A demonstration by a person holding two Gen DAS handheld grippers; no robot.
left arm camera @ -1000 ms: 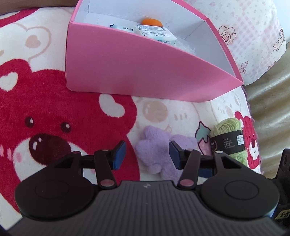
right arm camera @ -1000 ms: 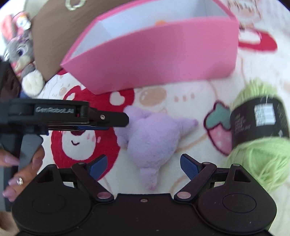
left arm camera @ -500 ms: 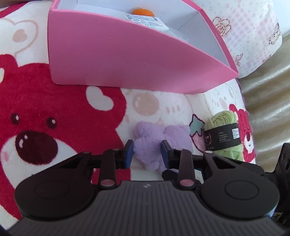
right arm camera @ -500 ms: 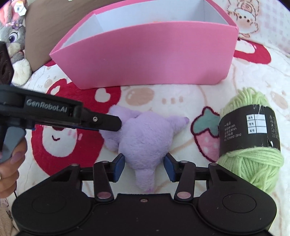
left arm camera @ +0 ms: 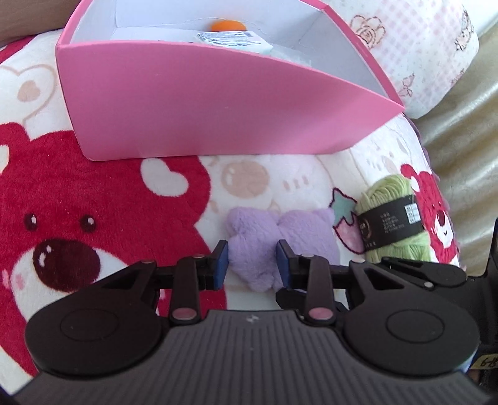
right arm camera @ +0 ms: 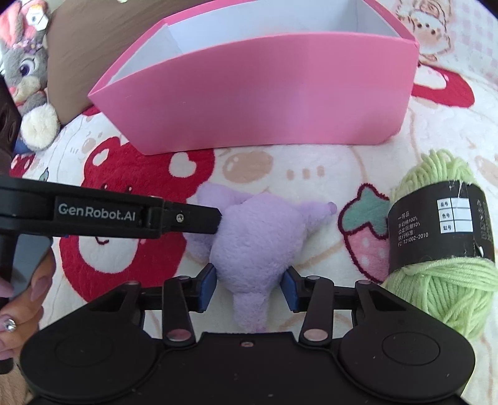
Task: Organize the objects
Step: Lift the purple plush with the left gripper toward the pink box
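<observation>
A purple plush toy (left arm camera: pixel 280 240) lies on the bear-print blanket in front of the pink box (left arm camera: pixel 202 102). My left gripper (left arm camera: pixel 252 264) is shut on one side of the plush. My right gripper (right arm camera: pixel 249 288) is shut on the plush (right arm camera: pixel 258 236) from the near side. The left gripper's finger (right arm camera: pixel 186 219) reaches in from the left in the right wrist view. A ball of green yarn (right arm camera: pixel 445 243) with a black label lies to the right of the plush; it also shows in the left wrist view (left arm camera: pixel 395 221).
The pink box (right arm camera: pixel 264 93) holds a white packet (left arm camera: pixel 233 39) and an orange thing (left arm camera: pixel 228 25). A grey rabbit plush (right arm camera: pixel 28 68) and a brown board stand at the left. A pink-patterned pillow (left arm camera: pixel 420 46) lies right of the box.
Both grippers closed from open onto the purple plush, the left from the side and the right from the near end. The plush is squeezed and bunched between the pads.
</observation>
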